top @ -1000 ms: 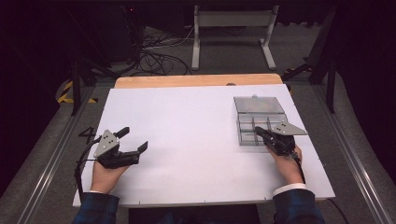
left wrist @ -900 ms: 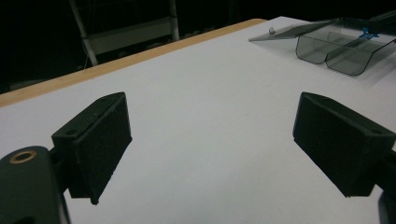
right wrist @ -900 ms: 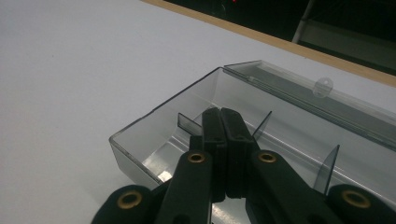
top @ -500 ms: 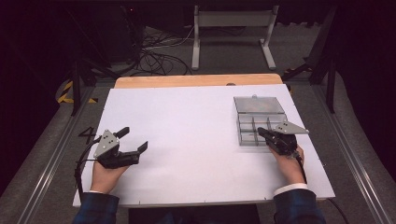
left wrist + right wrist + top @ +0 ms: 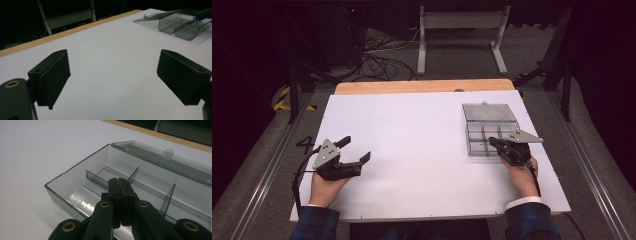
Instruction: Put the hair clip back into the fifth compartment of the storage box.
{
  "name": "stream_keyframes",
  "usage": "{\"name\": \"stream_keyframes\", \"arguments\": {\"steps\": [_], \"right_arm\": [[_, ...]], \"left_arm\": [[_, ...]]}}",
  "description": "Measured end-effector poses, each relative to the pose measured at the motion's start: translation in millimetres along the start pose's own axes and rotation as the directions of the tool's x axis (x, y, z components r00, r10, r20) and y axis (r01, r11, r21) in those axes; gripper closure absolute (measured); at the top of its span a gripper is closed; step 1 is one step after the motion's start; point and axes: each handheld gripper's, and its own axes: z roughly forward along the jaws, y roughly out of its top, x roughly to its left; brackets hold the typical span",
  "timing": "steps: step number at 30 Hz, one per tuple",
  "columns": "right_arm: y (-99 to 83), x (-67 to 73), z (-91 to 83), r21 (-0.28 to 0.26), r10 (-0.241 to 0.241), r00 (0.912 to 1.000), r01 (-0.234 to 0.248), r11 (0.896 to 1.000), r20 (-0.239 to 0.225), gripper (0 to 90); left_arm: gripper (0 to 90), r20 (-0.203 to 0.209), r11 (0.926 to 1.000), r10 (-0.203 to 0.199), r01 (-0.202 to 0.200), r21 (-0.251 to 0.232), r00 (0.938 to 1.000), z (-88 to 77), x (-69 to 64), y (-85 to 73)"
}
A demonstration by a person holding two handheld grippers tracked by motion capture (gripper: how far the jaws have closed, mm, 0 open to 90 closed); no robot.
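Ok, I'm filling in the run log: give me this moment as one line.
left gripper: open, nothing held | right gripper: shut, tips over compartment box | box lid: open | table: white

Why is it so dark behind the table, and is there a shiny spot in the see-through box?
High view: light falls on the white table while the floor behind stays dim. Right gripper view: a bright glare patch sits on the clear box floor, near the shut right gripper. Left gripper view: the near pads look soft.
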Motion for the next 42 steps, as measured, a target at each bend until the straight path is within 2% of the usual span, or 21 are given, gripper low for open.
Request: {"name": "stream_keyframes", "arguments": {"steps": [42], "right_arm": [[-4.8,-8.7,0.7,0.026,0.068,0.9970,-0.069,0.997,0.036,89.0]], "left_arm": [[11.9,0.004,1.0000,0.004,-0.004,0.004,1.0000,1.1,-0.5,-0.4]]}}
